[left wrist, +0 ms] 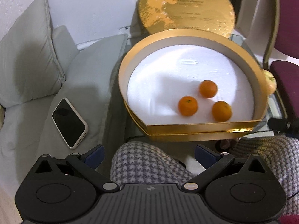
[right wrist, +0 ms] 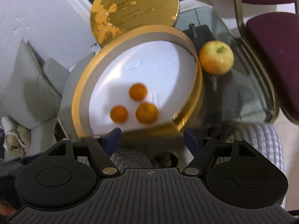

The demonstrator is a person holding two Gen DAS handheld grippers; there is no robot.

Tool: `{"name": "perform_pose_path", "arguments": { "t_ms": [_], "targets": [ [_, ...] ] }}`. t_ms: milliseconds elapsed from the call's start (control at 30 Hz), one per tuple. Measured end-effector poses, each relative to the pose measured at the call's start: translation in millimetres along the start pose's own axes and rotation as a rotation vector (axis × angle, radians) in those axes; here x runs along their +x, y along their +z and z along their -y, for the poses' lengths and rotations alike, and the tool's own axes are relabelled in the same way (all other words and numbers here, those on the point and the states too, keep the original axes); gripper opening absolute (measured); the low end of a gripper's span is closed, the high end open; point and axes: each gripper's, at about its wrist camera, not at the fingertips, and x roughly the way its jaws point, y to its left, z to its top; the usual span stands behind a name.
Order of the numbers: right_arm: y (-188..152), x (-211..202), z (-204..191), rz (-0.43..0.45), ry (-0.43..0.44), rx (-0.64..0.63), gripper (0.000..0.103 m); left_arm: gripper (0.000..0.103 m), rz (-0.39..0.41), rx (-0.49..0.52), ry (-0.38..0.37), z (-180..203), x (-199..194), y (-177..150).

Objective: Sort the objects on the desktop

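Oranges (left wrist: pixel 187 106) are sitting three together in the gold box (left wrist: pixel 201 126) while my left claw (left wrist: pixel 149 155) is hanging wide open and empty, so any nudge risks rolling them. From the right wrist, my right claw (right wrist: pixel 152 138) is gaping empty too, and the apple (right wrist: pixel 216 57), seemingly touching the box's outer wall through the blur, could roll off the glass table (right wrist: pixel 252 100).

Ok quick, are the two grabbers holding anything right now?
Left gripper: open, holding nothing.
Right gripper: open, holding nothing.
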Motion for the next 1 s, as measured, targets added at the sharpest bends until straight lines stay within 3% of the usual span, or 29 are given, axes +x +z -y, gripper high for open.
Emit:
{"name": "perform_pose_path", "arguments": {
  "t_ms": [367, 1000],
  "targets": [
    [-22.2, -52.2, 0.7, 0.111, 0.006, -0.035, 0.083, 0.102, 0.114, 0.057, 0.013, 21.7, -47.4, -15.5],
    [-40.5, -72.7, -14.2, 0.132, -0.003, -0.074, 0.087, 0.102, 0.161, 0.08, -0.001, 24.7, -71.9, -36.6]
  ]
}}
